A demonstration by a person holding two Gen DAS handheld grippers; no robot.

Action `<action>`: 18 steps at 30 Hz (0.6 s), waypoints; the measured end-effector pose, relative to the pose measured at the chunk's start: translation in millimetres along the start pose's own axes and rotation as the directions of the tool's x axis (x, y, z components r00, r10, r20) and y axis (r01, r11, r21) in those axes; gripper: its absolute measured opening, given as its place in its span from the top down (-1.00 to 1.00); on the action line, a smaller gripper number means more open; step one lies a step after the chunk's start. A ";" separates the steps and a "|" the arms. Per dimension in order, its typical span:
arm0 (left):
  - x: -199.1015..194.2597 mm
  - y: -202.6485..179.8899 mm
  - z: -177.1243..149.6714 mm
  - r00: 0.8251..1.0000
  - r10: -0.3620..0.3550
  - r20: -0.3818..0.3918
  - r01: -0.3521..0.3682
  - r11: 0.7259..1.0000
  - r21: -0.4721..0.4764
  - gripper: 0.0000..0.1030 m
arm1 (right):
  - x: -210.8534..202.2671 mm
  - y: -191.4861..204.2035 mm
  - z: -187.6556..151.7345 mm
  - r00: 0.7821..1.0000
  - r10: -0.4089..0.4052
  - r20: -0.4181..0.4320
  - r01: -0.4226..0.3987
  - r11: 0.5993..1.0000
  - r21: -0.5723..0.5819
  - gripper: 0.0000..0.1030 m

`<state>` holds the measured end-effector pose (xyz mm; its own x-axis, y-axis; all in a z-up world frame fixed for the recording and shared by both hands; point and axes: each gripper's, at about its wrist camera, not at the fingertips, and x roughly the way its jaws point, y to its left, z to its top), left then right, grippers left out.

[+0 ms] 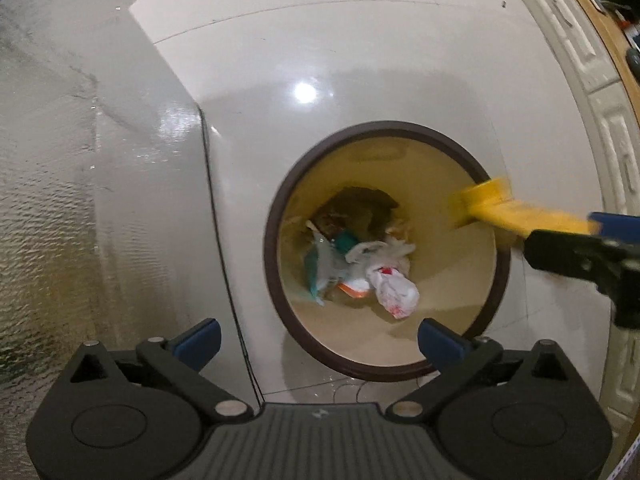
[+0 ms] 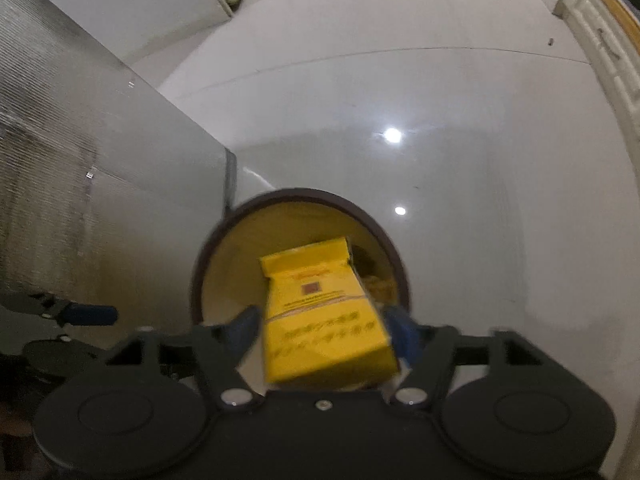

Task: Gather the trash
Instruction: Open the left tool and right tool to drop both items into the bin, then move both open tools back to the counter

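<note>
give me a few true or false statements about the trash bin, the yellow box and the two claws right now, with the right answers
1. The left claw is open with nothing between its fingers. True.
2. The trash bin is empty. False: crumpled wrappers and plastic lie at its bottom.
3. The yellow box sits between the right claw's fingers, above the bin's opening. True.
4. The bin's rim is bright blue. False: the rim is dark brown, and the inside is yellowish.
5. The bin stands on a carpet. False: it stands on a glossy light floor that reflects a lamp.
</note>
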<state>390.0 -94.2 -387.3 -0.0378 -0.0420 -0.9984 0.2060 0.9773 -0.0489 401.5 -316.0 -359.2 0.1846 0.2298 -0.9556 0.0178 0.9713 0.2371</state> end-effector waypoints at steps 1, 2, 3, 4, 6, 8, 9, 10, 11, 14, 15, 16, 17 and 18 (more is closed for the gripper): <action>0.5 0.9 0.2 1.000 0.006 0.003 -0.006 1.000 -0.001 -1.00 | -0.5 1.3 0.0 1.000 0.004 0.009 -0.004 1.000 -0.003 -0.81; 0.8 1.6 -0.1 1.000 0.011 0.006 -0.011 1.000 0.000 -1.00 | -0.9 1.8 0.0 1.000 -0.004 0.017 0.004 1.000 -0.010 -0.85; 0.3 2.4 -0.1 1.000 0.015 0.008 -0.015 1.000 0.002 -1.00 | -0.7 2.4 0.3 1.000 -0.014 0.019 0.015 1.000 -0.017 -0.87; 0.1 2.6 0.2 1.000 0.017 0.006 -0.017 1.000 0.005 -1.00 | -0.2 2.0 0.1 0.999 -0.030 0.017 0.031 0.999 -0.020 -0.88; -1.3 0.7 -0.3 1.000 0.019 0.005 -0.019 1.000 0.006 -1.00 | 1.0 -1.6 -0.4 0.998 -0.058 0.007 0.058 0.998 -0.015 -0.96; -4.5 -0.3 -0.3 1.000 0.020 0.014 -0.020 1.000 0.011 -1.00 | 3.6 -4.0 -1.9 0.997 -0.080 -0.009 0.079 0.997 -0.017 -0.99; -3.8 -1.2 -0.5 1.000 0.022 0.020 -0.022 1.000 0.012 -1.00 | 3.7 -5.3 -2.9 0.996 -0.092 -0.017 0.092 0.996 -0.022 -1.00; -5.1 -2.0 -0.3 0.999 0.024 0.028 -0.024 1.000 0.013 -1.00 | 3.1 -5.5 -4.4 0.995 -0.100 -0.021 0.100 0.995 -0.026 -1.00; -7.9 -2.5 -0.6 0.999 0.025 0.038 -0.025 1.000 0.013 -1.00 | 2.2 -6.2 -5.4 0.994 -0.106 -0.024 0.105 0.994 -0.030 -1.00; -13.8 -2.5 -3.8 0.998 0.026 0.054 -0.027 1.000 0.011 -1.00 | -3.2 -6.9 -6.8 0.993 -0.120 -0.018 0.119 0.992 -0.030 -1.00; -16.3 -2.6 -5.1 0.998 0.027 0.057 -0.028 1.000 0.010 -1.00 | -5.4 -6.7 -7.2 0.992 -0.121 -0.015 0.121 0.992 -0.029 -1.00; -19.3 -2.6 -6.6 0.998 0.028 0.060 -0.029 1.000 0.009 -1.00 | -8.1 -6.6 -7.5 0.993 -0.120 -0.014 0.120 0.992 -0.029 -1.00; -23.2 -2.7 -7.8 0.998 0.031 0.063 -0.032 0.999 0.006 -1.00 | -10.9 -6.2 -7.9 0.993 -0.119 -0.014 0.118 0.993 -0.029 -1.00; -26.7 -2.8 -9.4 0.997 0.033 0.068 -0.033 0.999 0.003 -1.00 | -13.6 -5.2 -9.0 0.993 -0.119 -0.014 0.118 0.992 -0.031 -1.00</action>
<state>381.2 -93.9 -360.2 0.0353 -0.0236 -0.9991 0.2103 0.9775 -0.0156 390.0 -323.5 -349.1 0.1675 0.1137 -0.9793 0.0089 0.9931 0.1168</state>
